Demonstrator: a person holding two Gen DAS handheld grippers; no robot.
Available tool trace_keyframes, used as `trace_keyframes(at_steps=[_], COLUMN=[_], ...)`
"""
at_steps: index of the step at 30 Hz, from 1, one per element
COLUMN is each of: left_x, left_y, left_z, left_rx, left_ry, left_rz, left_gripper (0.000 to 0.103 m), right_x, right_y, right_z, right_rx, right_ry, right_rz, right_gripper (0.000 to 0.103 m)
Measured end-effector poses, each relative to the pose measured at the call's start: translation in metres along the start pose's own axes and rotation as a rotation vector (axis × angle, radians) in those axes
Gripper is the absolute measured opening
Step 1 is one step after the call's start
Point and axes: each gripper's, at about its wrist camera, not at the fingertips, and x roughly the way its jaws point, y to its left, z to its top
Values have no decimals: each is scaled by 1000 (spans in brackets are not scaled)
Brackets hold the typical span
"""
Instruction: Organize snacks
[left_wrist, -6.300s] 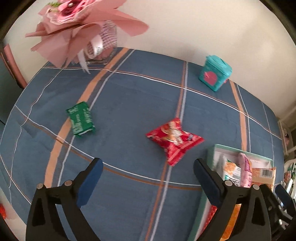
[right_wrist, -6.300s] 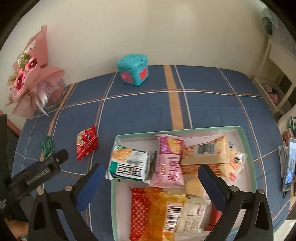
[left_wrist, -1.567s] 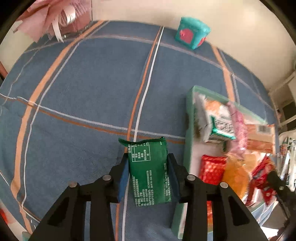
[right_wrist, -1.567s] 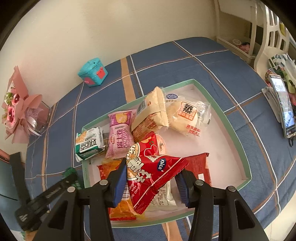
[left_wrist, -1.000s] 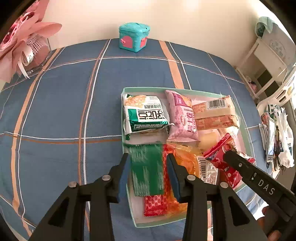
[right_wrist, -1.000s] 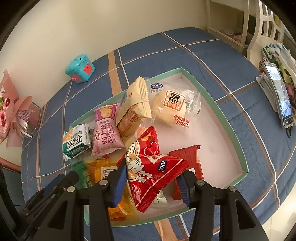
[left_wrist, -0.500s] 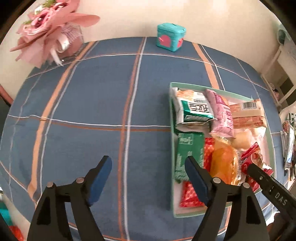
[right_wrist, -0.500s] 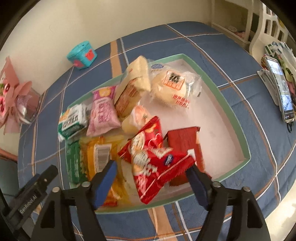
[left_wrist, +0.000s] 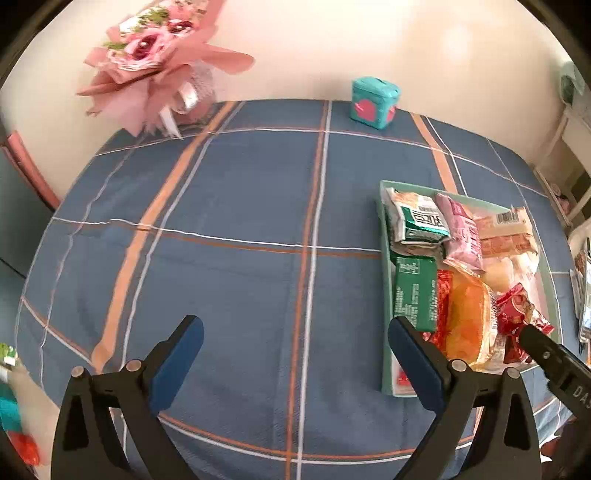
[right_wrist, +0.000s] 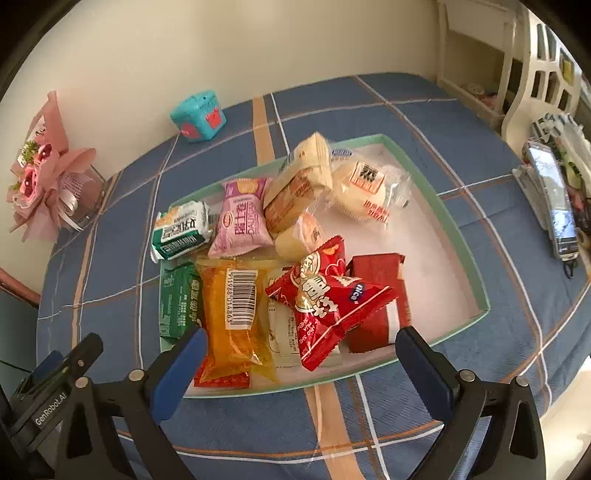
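Your left gripper (left_wrist: 293, 352) hangs above bare blue plaid cloth (left_wrist: 236, 280), its jaws opening wide with nothing between them. Your right gripper (right_wrist: 299, 363) is over the near edge of the tray (right_wrist: 463, 236), jaws also opening, and nothing sits between the pads; the snacks lie lower, in the tray.

The tray is mint green and shallow, on the right side of the table in the left view. Inside it you can make out a green pack (right_wrist: 179, 301) along its left wall, an orange pack (right_wrist: 236, 317) beside it, and a red pouch (right_wrist: 328, 295) lying on top of a dark red pack (right_wrist: 378, 295). Farther back sit a green-and-white pack (right_wrist: 181, 229), a pink pack (right_wrist: 242, 219), a tan cake (right_wrist: 299, 181) and a clear-wrapped bun (right_wrist: 367, 188). The tray's right part is bare.

No loose snack shows on the cloth in either view. A teal box (left_wrist: 373, 102) and a pink bouquet (left_wrist: 155, 62) stand at the far edge, by the wall. A phone (right_wrist: 552, 199) rests off to the right.

Judging from this, gathering looks finished or nearly so. What may remain is neatening the pile, since several packs overlap.
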Motion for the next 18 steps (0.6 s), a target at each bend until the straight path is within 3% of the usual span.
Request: trace_keyframes(at_steps=[4,9,13,18], left_x=[-6,-10,-15,-20], left_y=[4,10,10,11], left_z=[-3,-7,-10,-12], left_rx=[-9,-29,-20,-23], left_ry=[-22,-29,-41,-57], left_rz=[53,43,98,105], left_gripper=[100,100,100,100], right_x=[-14,-20,-20,-19], right_y=[0,3,3,3], right_z=[-5,-2,-1,-2], right_rx=[-18,-33,-34,-34], right_ry=[-26,-47,-49,-43], right_rz=[-11,-27,-31,-33], right_gripper=[103,103,103,103])
